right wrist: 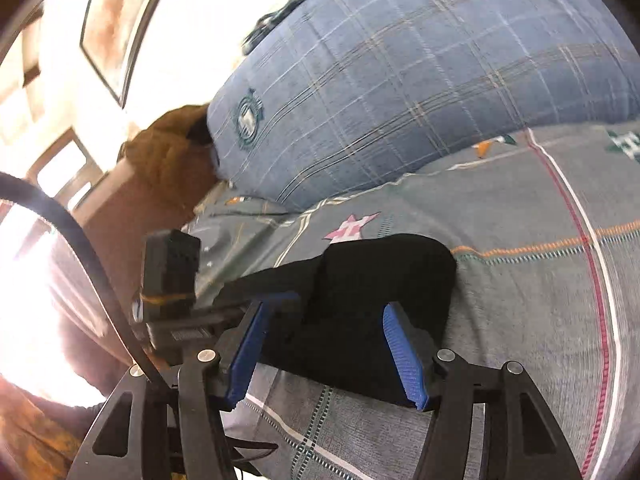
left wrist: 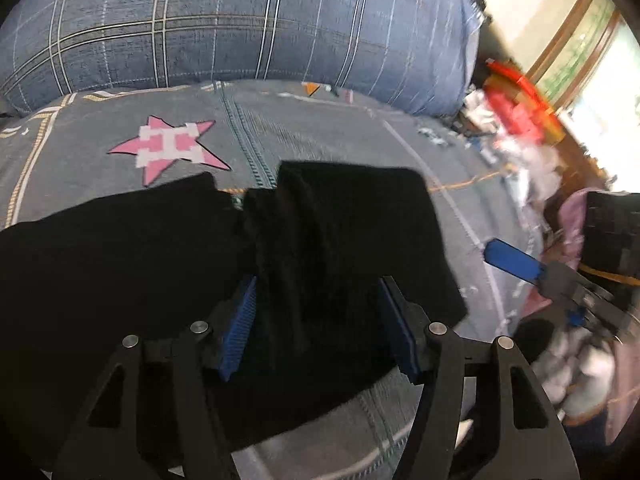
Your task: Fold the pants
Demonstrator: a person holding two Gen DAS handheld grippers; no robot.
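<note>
Both claws, left claw (left wrist: 316, 328) and right claw (right wrist: 326, 350), gape over black pants (left wrist: 168, 248) lying crosswise.

Grey patterned bedsheet (left wrist: 320, 128), blue plaid duvet (left wrist: 240, 20), bright window (left wrist: 600, 60), cluttered bedside.

The right gripper (right wrist: 324, 350) hangs with its blue pads spread apart, the folded black pants (right wrist: 376, 276) lying between and just ahead of them on the grey patterned bedsheet (right wrist: 520, 320). A blue plaid pillow (right wrist: 400, 92) lies farther ahead, and the left gripper (right wrist: 172, 280) sits close by on the left.
</note>
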